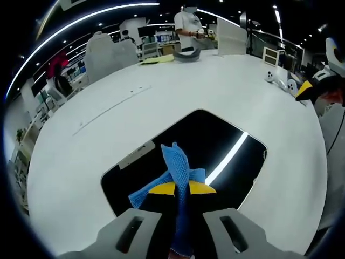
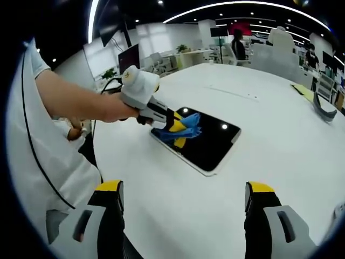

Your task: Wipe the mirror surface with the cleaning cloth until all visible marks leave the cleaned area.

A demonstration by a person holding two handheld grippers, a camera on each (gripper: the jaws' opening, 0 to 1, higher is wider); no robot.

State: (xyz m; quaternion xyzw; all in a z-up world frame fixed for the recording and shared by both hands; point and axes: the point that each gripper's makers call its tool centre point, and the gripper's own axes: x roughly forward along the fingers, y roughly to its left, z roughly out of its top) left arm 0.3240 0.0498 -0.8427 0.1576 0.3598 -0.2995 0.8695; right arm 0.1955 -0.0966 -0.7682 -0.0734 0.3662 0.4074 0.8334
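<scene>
Cloth [image 1: 178,178] sits pinched between the closed jaws of our left gripper [image 1: 181,190], bunched upward over the near part of the mirror [image 1: 226,135]. In the right gripper view we see that same left gripper [image 2: 180,128] reaching in from the left, the blue cloth [image 2: 186,127] hanging at or just above the mirror's [image 2: 213,143] left half; we cannot tell if it touches the glass. Our right gripper [image 2: 183,202] hangs well apart from the mirror, jaws spread wide and holding nothing. The mirror lies flat on the white table [image 1: 161,97], reflecting ceiling lights; any marks on it are too faint for us to see. Beyond the mirror, a person stands at the table's far edge.

We judge the risks as these: the crumpled cloth could wipe with only a small patch, leaving streaks; the unheld mirror could slide under a hard stroke; and the yellow tips could scrape glass if we press too low.
</scene>
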